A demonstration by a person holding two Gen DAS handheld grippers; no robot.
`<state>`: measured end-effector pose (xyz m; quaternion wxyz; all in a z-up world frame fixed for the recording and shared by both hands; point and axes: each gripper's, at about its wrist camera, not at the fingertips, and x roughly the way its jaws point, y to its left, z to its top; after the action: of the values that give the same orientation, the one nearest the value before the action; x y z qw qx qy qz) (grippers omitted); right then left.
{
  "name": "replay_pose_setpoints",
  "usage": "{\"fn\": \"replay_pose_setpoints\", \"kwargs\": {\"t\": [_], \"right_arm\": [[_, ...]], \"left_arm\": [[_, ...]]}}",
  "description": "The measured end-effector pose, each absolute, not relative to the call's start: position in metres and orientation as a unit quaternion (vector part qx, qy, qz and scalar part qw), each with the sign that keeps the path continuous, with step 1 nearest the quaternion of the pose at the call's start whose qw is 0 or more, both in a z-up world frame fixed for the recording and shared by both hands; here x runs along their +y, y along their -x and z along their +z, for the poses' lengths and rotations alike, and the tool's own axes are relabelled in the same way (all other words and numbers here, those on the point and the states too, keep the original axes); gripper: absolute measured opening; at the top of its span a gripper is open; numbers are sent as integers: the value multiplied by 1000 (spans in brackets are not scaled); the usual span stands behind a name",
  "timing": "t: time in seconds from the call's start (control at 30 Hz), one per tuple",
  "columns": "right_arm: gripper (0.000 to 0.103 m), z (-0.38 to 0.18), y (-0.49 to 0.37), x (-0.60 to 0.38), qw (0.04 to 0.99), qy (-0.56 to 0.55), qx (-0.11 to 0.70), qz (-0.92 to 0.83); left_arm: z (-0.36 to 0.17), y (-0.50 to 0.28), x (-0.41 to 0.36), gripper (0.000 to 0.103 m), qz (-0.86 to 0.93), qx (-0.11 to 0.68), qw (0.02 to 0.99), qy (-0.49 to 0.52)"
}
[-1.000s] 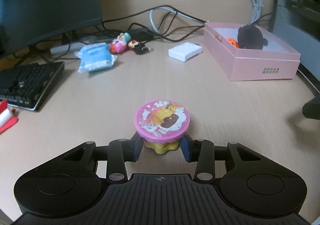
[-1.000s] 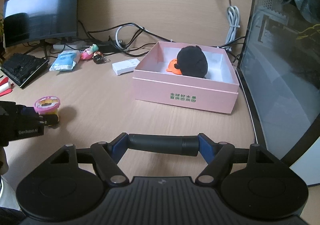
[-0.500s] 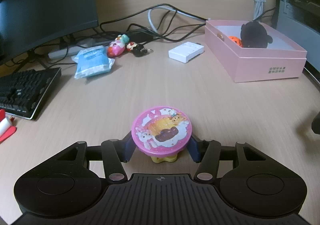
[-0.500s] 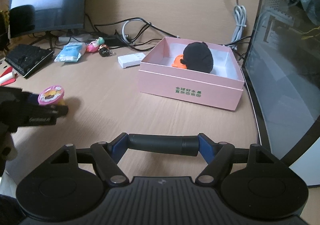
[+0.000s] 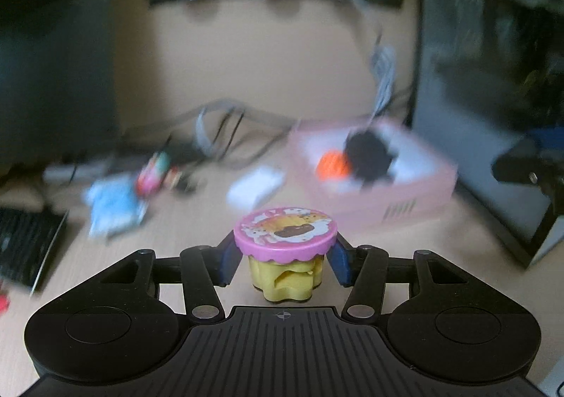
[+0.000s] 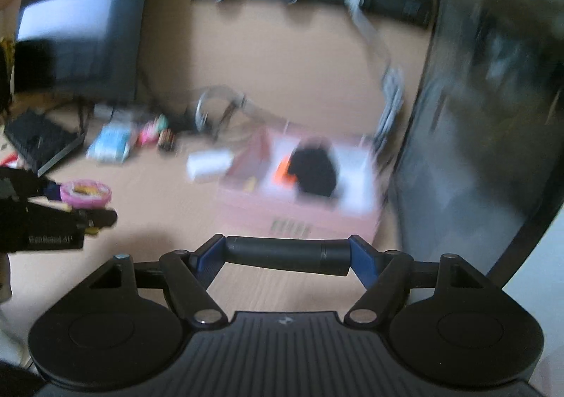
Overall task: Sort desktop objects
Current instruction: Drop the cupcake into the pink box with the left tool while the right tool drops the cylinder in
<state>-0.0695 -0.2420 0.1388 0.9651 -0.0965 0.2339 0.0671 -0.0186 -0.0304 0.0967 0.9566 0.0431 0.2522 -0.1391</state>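
Left gripper (image 5: 283, 257) closed on a yellow toy cup with a pink lid (image 5: 284, 240), blue pads against its sides just under the lid rim. Lid printed with cartoon figures and a brown shape. Beyond the cup and to its right, blurred, a pink box (image 5: 416, 199) holding a black plush (image 5: 370, 159) with an orange piece (image 5: 329, 166) touching its left side. Just left of the box, a white block (image 5: 255, 185). Further left of the box, small colourful figures (image 5: 155, 173) and a blue packet (image 5: 112, 206). Far left of the box, a black keyboard (image 5: 24, 245). Behind the box, tangled cables (image 5: 225, 136). Right of the box, a dark computer case (image 5: 493, 97).
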Motion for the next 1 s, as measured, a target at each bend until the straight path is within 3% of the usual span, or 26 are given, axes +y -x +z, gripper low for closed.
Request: {"fn": "replay_pose_setpoints", "kwargs": {"t": [0.17, 0.4, 0.57, 0.77, 0.93, 0.97, 1.0], "right_arm": [[75, 189, 38, -237, 980, 100, 172, 27], [81, 194, -41, -239, 979, 47, 197, -2], [102, 166, -5, -236, 978, 58, 195, 44], [102, 102, 38, -237, 955, 65, 285, 40], [102, 84, 48, -242, 950, 61, 305, 14], [102, 83, 48, -243, 950, 58, 308, 12], [102, 82, 46, -244, 949, 56, 310, 10]], "left_arm": [[121, -17, -58, 57, -166, 207, 963, -40], [118, -53, -55, 57, -168, 227, 958, -42], [104, -71, -57, 57, -173, 260, 949, -35], [89, -87, -91, 57, -213, 282, 934, -47], [91, -123, -121, 57, -256, 263, 928, -55], [94, -132, -125, 60, -265, 255, 928, -55], [97, -140, -130, 77, -276, 250, 926, -58]]}}
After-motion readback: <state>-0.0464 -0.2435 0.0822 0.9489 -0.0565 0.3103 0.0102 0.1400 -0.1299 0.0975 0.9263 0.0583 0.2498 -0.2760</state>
